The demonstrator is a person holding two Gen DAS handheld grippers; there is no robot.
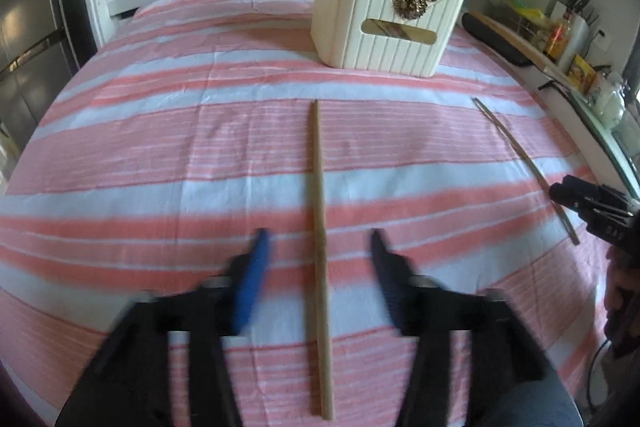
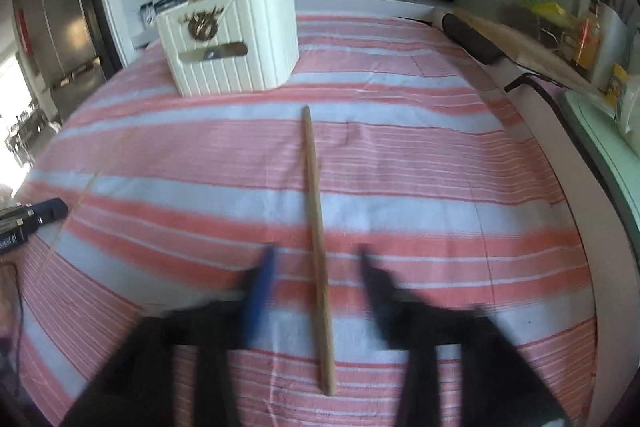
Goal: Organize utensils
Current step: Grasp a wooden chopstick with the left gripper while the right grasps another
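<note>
Each long pale wooden chopstick [image 1: 319, 259] [image 2: 317, 259] lies flat on the pink-and-white striped cloth [image 1: 160, 155], running toward twelve o'clock between the spread, released fingers of the left gripper [image 1: 318, 239] and right gripper [image 2: 318, 255], touching neither.

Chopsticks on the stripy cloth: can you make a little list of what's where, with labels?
left chopstick: flat on the cloth, between the open left tool, not pinched
right chopstick: flat on the cloth, between the open right tool, not pinched
box: cream, standing beyond both chopsticks, more chopsticks poking out the top
cloth: pink and white stripes
</note>
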